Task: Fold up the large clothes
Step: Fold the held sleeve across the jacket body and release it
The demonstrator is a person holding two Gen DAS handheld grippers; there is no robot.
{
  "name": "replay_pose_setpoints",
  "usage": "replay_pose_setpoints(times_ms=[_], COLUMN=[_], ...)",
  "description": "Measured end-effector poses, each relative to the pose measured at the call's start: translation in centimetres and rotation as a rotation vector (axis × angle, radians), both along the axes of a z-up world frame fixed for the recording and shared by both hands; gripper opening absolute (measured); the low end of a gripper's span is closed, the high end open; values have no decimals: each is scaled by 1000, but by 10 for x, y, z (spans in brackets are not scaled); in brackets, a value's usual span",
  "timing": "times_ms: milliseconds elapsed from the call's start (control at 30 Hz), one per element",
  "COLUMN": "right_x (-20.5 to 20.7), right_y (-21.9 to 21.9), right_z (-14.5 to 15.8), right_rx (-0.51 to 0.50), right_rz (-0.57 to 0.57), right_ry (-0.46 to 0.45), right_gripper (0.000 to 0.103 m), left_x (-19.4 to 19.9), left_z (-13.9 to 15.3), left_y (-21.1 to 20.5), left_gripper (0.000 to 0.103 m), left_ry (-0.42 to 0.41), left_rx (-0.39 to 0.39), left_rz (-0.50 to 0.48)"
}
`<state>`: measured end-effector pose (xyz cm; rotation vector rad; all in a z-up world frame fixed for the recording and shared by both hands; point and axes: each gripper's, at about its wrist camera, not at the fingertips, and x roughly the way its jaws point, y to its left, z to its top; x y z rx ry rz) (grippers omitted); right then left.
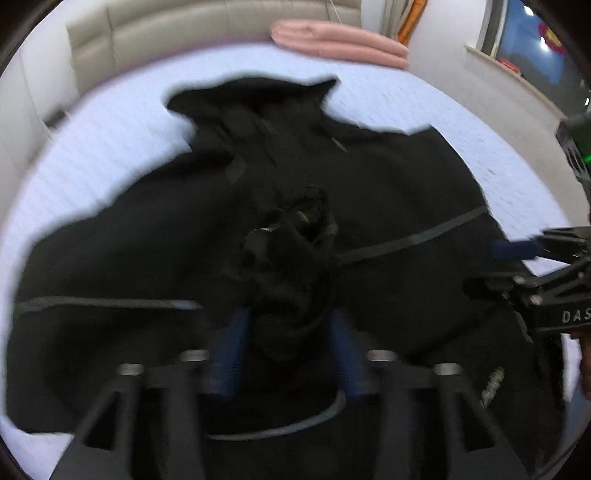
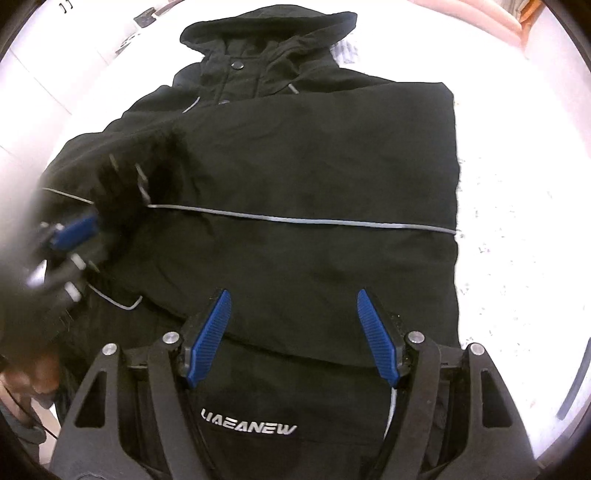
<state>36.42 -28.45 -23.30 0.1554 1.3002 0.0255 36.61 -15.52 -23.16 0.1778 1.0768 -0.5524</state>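
A black hooded jacket point(image 1: 388, 177) with grey reflective stripes lies spread on a pale bed point(image 1: 110, 122), hood toward the far side. In the right wrist view its right side point(image 2: 369, 155) is folded in to a straight edge. My left gripper point(image 1: 290, 317) hovers over the middle of the jacket. Its blue pads point(image 1: 229, 350) stand apart, and a bunched black sleeve end point(image 1: 288, 266) lies loose between and ahead of them; this view is blurred. My right gripper point(image 2: 293, 332) is open over the lower jacket near the white logo point(image 2: 247, 428), with nothing between its pads.
A folded pink cloth point(image 1: 340, 40) rests at the far edge of the bed by a beige padded headboard point(image 1: 184, 26). A window ledge point(image 1: 517, 70) runs along the right. A hand point(image 2: 33, 373) shows at the lower left of the right wrist view.
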Motion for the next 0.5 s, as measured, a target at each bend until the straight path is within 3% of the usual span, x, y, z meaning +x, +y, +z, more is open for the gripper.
replay_pose_setpoints(times_ms=[133,300,500], right_x=[9,28,63], right_y=[9,32,72], right_z=[5,21,8], right_rx=[58,236,304], right_rz=[22,56,92], right_ry=[-26,-74,-72], right_gripper=[70,76,77], left_x=[-10,-22,-25], left_z=[0,26,50], left_y=[-5,19,76], left_gripper=[74,74,74], left_ry=[-4,17,-13], left_rx=[3,-63,-19], left_rz=[-19,-15,105])
